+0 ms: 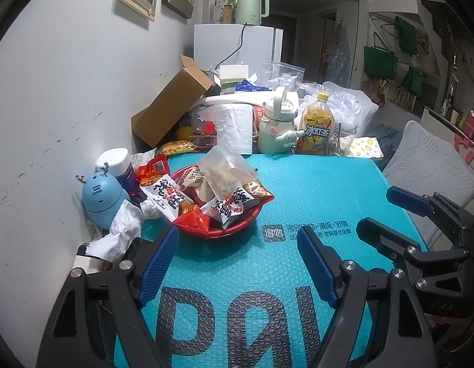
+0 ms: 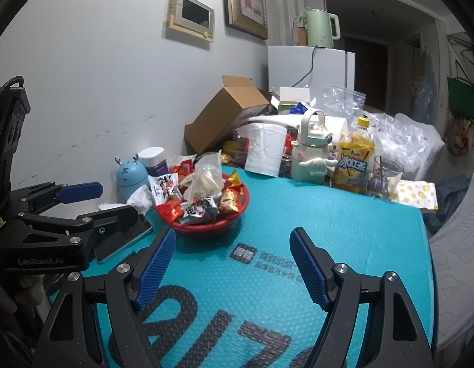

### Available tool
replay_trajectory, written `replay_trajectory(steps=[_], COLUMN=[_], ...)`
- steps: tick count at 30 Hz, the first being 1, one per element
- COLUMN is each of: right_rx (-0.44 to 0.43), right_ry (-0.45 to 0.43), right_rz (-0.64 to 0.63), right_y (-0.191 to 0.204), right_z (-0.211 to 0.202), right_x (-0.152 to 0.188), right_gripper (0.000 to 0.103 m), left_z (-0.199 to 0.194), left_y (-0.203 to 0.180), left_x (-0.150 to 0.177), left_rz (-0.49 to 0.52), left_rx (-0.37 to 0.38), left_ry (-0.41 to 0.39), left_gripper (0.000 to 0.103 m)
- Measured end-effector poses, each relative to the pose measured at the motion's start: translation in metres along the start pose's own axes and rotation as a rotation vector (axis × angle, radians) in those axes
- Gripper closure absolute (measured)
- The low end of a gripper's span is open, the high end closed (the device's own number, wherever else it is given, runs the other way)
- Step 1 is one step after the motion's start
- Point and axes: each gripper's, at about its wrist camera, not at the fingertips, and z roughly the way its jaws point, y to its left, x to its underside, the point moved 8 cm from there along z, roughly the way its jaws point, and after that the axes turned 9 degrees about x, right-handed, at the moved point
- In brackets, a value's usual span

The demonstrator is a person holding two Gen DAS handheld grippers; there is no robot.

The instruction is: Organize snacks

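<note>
A red bowl (image 1: 252, 219) (image 2: 206, 227) heaped with wrapped snacks sits on a teal bubble mailer (image 1: 298, 184) (image 2: 329, 214) near the wall. A clear bag of snacks (image 1: 224, 174) (image 2: 206, 178) lies on top of the heap. My left gripper (image 1: 237, 231) is open and empty, just short of the bowl's near side. My right gripper (image 2: 232, 231) is also open and empty, to the right of the bowl and a little back from it. Each gripper shows in the other's view: the right gripper (image 1: 381, 211) and the left gripper (image 2: 114, 199).
Left of the bowl are a blue antlered gadget (image 1: 102, 196), crumpled tissue (image 1: 120, 233) and a phone (image 2: 126, 239). Behind stand a cardboard box (image 1: 172, 107), a pale green bottle (image 1: 276, 125), an iced tea bottle (image 1: 316, 128) and a glass (image 2: 385, 178). A white chair (image 1: 430, 165) is at right.
</note>
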Motion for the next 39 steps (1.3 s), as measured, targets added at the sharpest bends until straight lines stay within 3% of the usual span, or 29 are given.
replay_trajectory(steps=[39], right_rx=[0.048], right_ry=[0.024], right_rz=[0.032], right_y=[-0.0093], right_z=[-0.0038], right_x=[0.0052], right_gripper=[0.026], left_z=[-0.0006], left_y=[-0.0023], left_x=[0.0021], left_rz=[0.034], left_rx=[0.002], left_ry=[0.008], left_gripper=[0.024])
